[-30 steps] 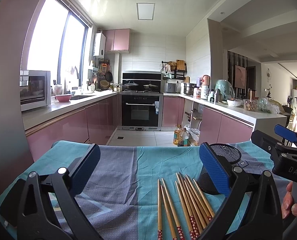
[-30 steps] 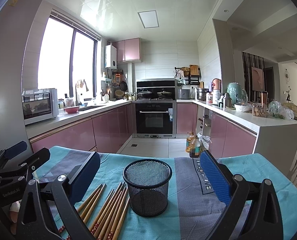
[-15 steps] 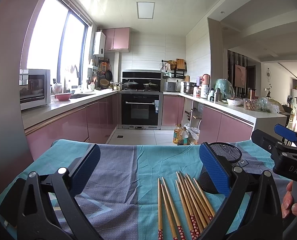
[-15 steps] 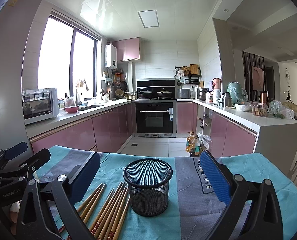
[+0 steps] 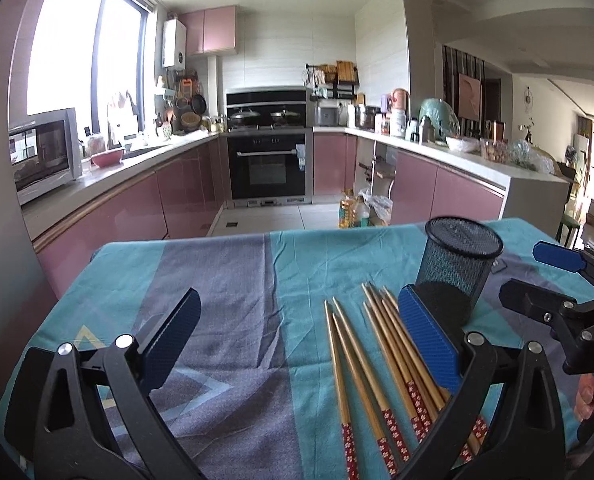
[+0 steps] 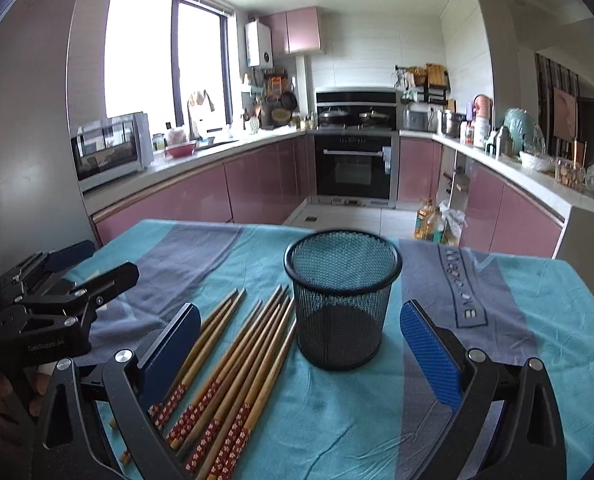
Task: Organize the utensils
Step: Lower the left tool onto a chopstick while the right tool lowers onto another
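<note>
Both cameras tip down since a second ago: table fills more of frame. Left gripper (image 5: 297,336) and right gripper (image 6: 301,340) wide, empty. Chopsticks (image 6: 233,356) lower centre-left on cloth (image 6: 537,320), just beside empty mesh cup (image 6: 342,300). Pickup likely next.

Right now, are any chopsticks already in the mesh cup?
No, the mesh cup stands empty, and the chopsticks all lie flat on the cloth beside it.

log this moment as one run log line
left gripper: open, empty | right gripper: open, empty | chopsticks: flat on tablecloth, left of mesh cup | mesh cup: upright, empty | phase: pre-grasp
</note>
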### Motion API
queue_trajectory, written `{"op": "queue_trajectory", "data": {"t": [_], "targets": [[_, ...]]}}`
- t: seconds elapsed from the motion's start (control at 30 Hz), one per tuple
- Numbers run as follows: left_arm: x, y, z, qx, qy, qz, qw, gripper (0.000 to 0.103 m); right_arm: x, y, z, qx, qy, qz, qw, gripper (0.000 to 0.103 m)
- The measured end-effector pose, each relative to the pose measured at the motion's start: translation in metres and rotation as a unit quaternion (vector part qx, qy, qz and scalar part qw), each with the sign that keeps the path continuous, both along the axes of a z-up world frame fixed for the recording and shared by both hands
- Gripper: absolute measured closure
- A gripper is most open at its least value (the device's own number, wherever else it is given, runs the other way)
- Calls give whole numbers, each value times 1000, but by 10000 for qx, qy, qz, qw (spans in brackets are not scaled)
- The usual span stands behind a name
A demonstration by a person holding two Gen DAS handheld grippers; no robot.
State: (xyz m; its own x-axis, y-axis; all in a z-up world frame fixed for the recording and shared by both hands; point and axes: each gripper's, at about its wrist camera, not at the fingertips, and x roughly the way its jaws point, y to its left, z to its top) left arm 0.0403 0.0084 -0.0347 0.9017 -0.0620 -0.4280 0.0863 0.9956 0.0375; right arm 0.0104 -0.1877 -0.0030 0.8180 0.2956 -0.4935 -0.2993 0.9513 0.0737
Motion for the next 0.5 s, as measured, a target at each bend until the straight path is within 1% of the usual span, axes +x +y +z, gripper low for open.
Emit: {"op": "queue_trajectory", "data": {"t": [0.03,0.1,0.13,0.2,0.23,0.3,0.43,0.47,0.5], "targets": [[4,0,-4,58,145,-69,9999,6,4,2,-7,-37,182,70,9998,10],[12,-1,-14,167,426,-168,9988,13,13,6,-19,-79,578,157,9982,20],[16,-2,-18,200,600,-226,9977,15,16,8,-25,-87,746,181,9970,23],[27,-2,-29,247,926,-332,9948,23,25,12,-36,-105,1049,227,9942,37],[31,-3,-34,270,1044,-369,9935,26,28,14,-41,-108,1173,256,9927,40],[39,-3,-44,333,1270,-468,9902,29,33,19,-48,-120,1343,289,9904,50],[54,-10,-62,382,1634,-686,9834,38,40,22,-57,-108,1634,325,9860,59],[56,-12,-66,395,1714,-722,9818,43,42,21,-59,-90,1706,333,9847,64],[59,-14,-70,404,1807,-769,9797,45,44,20,-60,-83,1766,325,9837,68]]}}
